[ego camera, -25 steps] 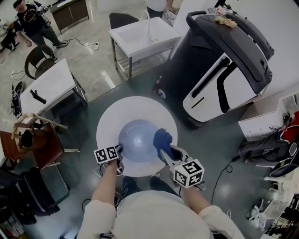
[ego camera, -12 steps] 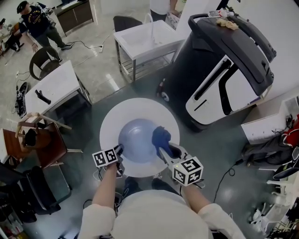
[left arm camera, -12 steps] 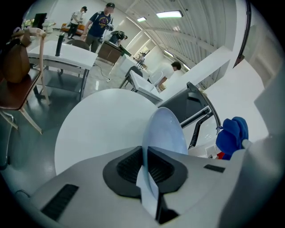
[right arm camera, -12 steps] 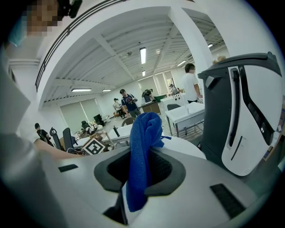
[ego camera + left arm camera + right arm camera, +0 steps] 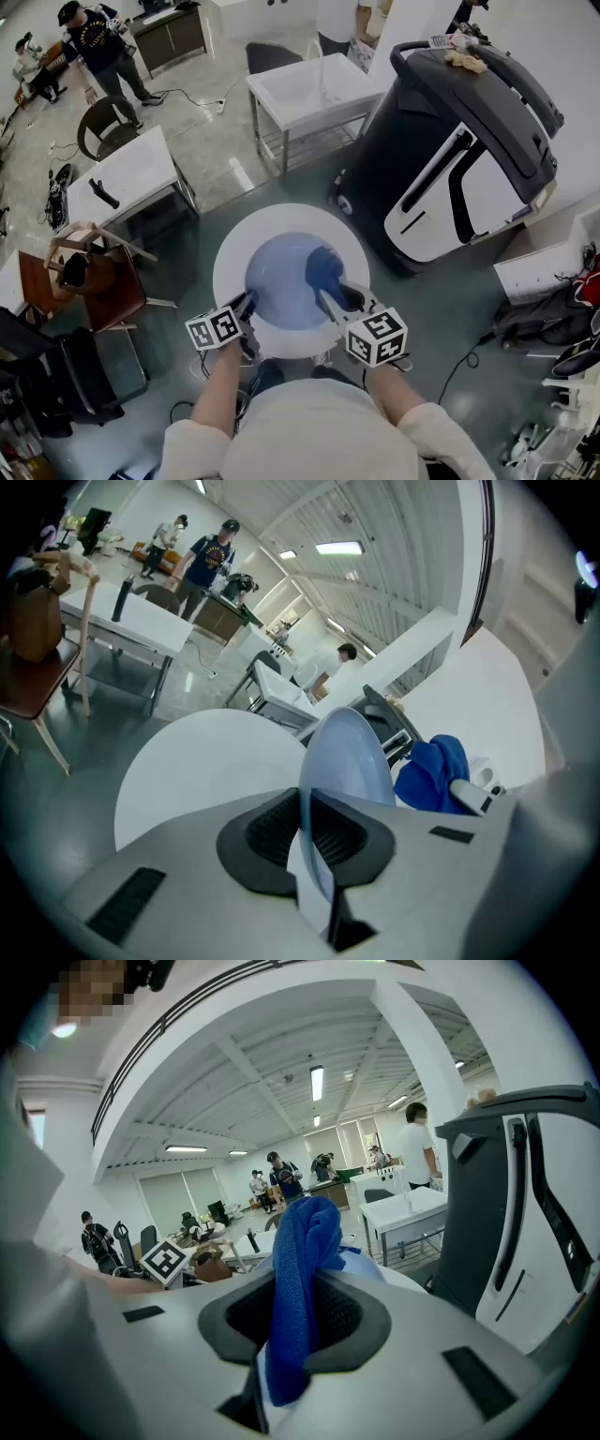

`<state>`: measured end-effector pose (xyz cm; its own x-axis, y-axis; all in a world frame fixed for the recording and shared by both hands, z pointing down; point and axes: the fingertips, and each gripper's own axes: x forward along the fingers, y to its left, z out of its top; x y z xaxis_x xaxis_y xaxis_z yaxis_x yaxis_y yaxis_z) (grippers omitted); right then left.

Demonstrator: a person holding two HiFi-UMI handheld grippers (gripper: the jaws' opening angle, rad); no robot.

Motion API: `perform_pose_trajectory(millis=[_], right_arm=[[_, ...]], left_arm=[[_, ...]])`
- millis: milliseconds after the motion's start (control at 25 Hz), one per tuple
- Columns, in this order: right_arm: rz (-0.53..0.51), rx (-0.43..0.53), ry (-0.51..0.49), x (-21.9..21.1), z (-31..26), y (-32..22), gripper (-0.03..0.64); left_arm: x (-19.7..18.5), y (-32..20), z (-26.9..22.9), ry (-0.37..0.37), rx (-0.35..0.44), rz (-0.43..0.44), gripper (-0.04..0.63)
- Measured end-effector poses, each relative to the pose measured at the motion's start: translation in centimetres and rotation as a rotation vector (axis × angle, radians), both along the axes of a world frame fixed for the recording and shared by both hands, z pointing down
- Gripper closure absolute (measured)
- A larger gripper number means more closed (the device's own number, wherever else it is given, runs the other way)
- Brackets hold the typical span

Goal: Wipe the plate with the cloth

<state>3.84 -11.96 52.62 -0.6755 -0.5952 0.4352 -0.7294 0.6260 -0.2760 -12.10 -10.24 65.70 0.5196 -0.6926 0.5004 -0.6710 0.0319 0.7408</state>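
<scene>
A pale blue plate [image 5: 279,281] hangs above the round white table [image 5: 234,248], and my left gripper [image 5: 247,305] is shut on its near rim. In the left gripper view the plate [image 5: 349,754] stands edge-on, tilted, between the jaws of that gripper [image 5: 311,829]. My right gripper [image 5: 330,300] is shut on a bunched blue cloth [image 5: 324,268], which lies against the plate's right side. In the right gripper view the cloth [image 5: 300,1269] sticks up out of the gripper [image 5: 298,1321], and it also shows as the blue cloth [image 5: 433,774] just right of the plate.
A big black and white machine [image 5: 464,141] stands close behind the table on the right. A white square table [image 5: 314,84] is farther back, another white table [image 5: 127,178] and a wooden chair [image 5: 84,272] are at the left. People stand far off at the top left.
The left gripper has risen with the plate, which has come up off the table and tilted. The right gripper with the cloth moved a little and stays against the plate.
</scene>
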Motion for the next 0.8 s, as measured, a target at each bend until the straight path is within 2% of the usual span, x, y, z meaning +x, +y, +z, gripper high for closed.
perform_pose_trajectory(millis=[400,800], right_arm=[[-0.046,0.07,-0.001,-1.7,-1.7,-1.3,0.525],[-0.067,0.119,0.008,-3.0,-2.7,-1.8,0.525]], left_arm=[[-0.5,1.3,-5.7,-0.035,0.123,-0.037,0.548],[-0.5,1.7,-8.6,-0.078,0.19,-0.037,0.548]])
